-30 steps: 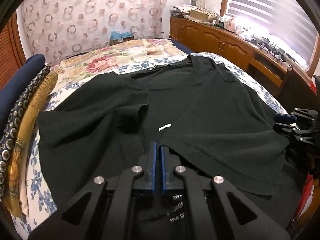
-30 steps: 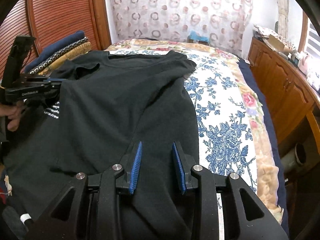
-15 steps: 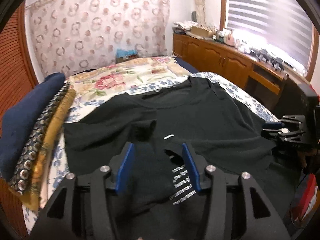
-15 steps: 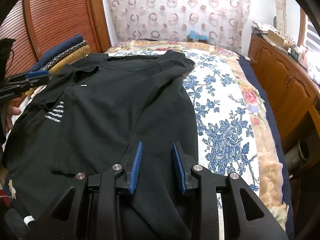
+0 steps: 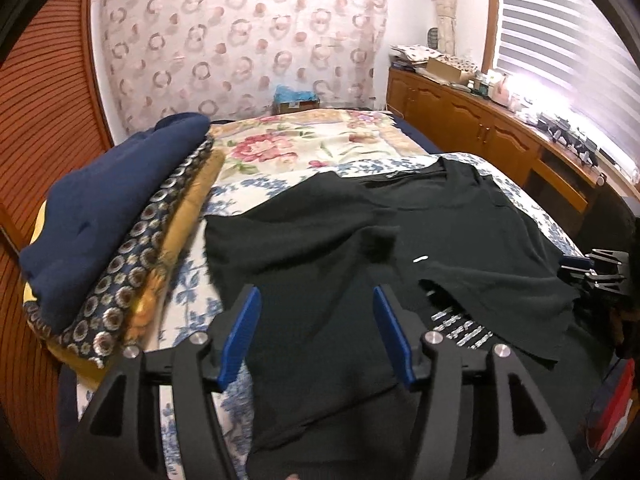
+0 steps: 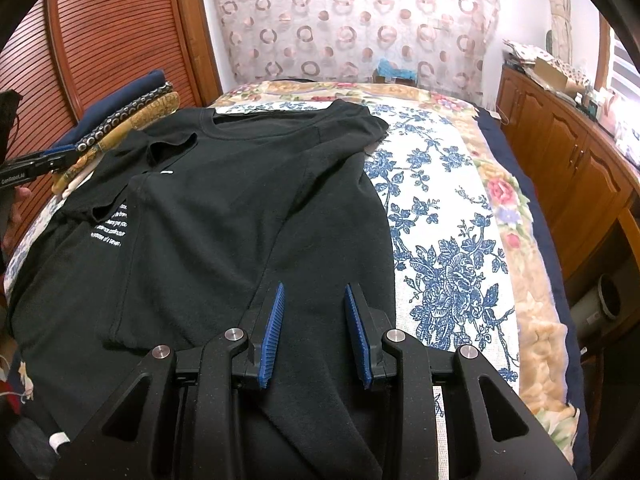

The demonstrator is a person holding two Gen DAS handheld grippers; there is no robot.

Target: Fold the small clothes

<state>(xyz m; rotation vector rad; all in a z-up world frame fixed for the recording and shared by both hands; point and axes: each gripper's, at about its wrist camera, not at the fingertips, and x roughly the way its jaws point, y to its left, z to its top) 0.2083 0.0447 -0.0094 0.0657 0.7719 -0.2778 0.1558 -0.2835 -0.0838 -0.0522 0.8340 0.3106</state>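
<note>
Black cotton T-shirt [image 6: 224, 216] is lying flat on the floral-quilted bed [image 6: 440, 216], beside the stacked folded fabrics [image 5: 120, 232]. Left gripper [image 5: 316, 332] fingers are spreading, nothing between. Right gripper [image 6: 314, 332] fingers are standing part-spread, empty. Shirt is looking soft, light, limp; best pinched at hem or sleeve edge.

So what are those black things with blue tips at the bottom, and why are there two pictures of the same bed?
Those are tongs that a person holds, one in each hand, each with a small camera looking along its fingers. One picture is from the left tongs, the other from the right tongs. On the flowery bedspread lies a black T-shirt, partly folded. A stack of folded cloths sits beside it. Neither tongs pinch anything: the left ones are opening above the shirt, the right ones stand apart over it.
</note>
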